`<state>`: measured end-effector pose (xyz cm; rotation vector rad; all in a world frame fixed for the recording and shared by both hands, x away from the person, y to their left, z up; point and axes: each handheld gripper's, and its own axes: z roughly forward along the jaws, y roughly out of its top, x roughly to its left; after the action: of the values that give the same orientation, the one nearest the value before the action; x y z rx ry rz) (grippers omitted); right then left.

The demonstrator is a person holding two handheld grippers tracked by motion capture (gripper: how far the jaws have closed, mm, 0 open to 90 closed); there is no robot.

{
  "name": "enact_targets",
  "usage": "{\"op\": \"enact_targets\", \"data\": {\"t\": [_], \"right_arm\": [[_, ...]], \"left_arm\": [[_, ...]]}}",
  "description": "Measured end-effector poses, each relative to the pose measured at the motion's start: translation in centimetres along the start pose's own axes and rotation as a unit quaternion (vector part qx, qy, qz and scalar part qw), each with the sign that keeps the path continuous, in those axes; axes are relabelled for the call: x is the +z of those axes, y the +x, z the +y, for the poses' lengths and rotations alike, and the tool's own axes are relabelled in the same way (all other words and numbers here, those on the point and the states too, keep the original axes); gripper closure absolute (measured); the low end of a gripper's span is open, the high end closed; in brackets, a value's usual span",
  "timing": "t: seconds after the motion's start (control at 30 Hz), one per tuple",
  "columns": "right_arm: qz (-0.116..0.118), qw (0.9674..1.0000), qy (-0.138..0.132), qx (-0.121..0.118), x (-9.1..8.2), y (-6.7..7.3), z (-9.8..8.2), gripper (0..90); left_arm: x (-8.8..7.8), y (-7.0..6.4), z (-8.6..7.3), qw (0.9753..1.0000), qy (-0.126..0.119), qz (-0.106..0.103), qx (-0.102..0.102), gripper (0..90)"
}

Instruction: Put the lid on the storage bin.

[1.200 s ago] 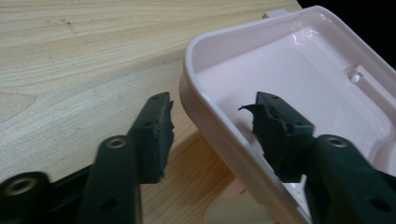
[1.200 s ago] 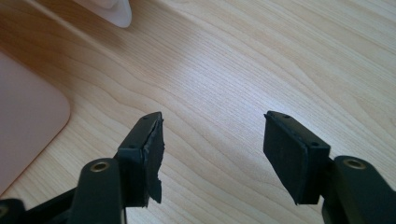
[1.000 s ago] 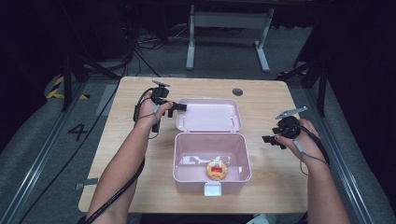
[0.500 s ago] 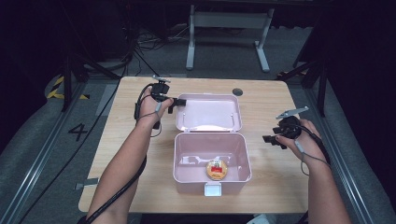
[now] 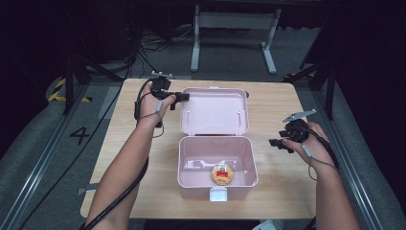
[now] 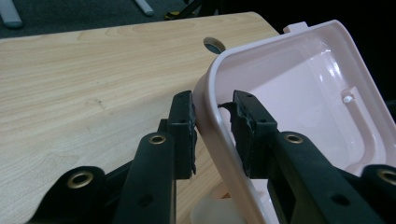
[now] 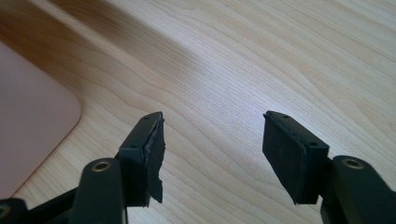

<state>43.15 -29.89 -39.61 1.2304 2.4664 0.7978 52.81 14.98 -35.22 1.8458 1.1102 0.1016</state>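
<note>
Dark floor with cables and a metal frame surrounds the pale wooden surface at the centre of the high view. On it sits a pink plastic lunch box, its hinged lid thrown back toward the upper middle of the frame, and a small round orange-and-red item lying inside the tub. The left gripper, at the upper left of the box, has just been closing, and its jaws now pinch the lid's left corner rim, one pad outside and one inside the wall. The right gripper hovers at the right of the frame with jaws spread wide and nothing between them, over bare wood just beside the tub's edge. I'd judge the lid light, stiff and rather slick; its thin rim is the natural hold, though a corner pinch could slip as it swings on the hinge.
</note>
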Motion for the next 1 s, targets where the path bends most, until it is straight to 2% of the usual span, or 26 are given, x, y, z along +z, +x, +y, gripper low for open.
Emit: {"op": "enact_targets", "data": {"t": [0.13,0.17,0.27,0.53,0.7,0.73,1.0], "right_arm": [[0.001,1.0000,-0.002,-0.001,0.0,0.1,0.0,39.4],[0.002,1.0000,-0.002,-0.001,-0.1,0.1,0.0,39.4],[0.003,1.0000,-0.002,-0.003,-0.1,0.2,0.1,39.7],[0.021,0.9997,-0.006,0.007,-0.6,0.7,0.3,42.3],[0.023,0.9997,-0.008,0.005,-0.7,0.8,0.4,42.3],[0.024,0.9996,-0.009,0.006,-0.8,0.9,0.4,42.5],[0.029,0.9995,-0.011,0.003,-0.9,1.1,0.5,42.9]], "left_arm": [[-0.3,-0.2,0.1,1.0000,-0.002,0.002,0.006,71.0],[-0.4,-0.3,0.2,0.9999,-0.003,0.005,0.015,71.0],[-0.6,-0.6,0.3,0.9998,-0.008,0.005,0.016,71.4],[-1.8,-1.4,0.7,0.9992,-0.027,0.000,0.029,72.8],[-2.7,-2.1,0.9,0.9981,-0.039,0.001,0.048,73.6],[-3.3,-2.6,1.0,0.9973,-0.046,0.002,0.058,73.7],[-5.3,-4.2,0.9,0.9941,-0.067,-0.007,0.085,74.5]]}}
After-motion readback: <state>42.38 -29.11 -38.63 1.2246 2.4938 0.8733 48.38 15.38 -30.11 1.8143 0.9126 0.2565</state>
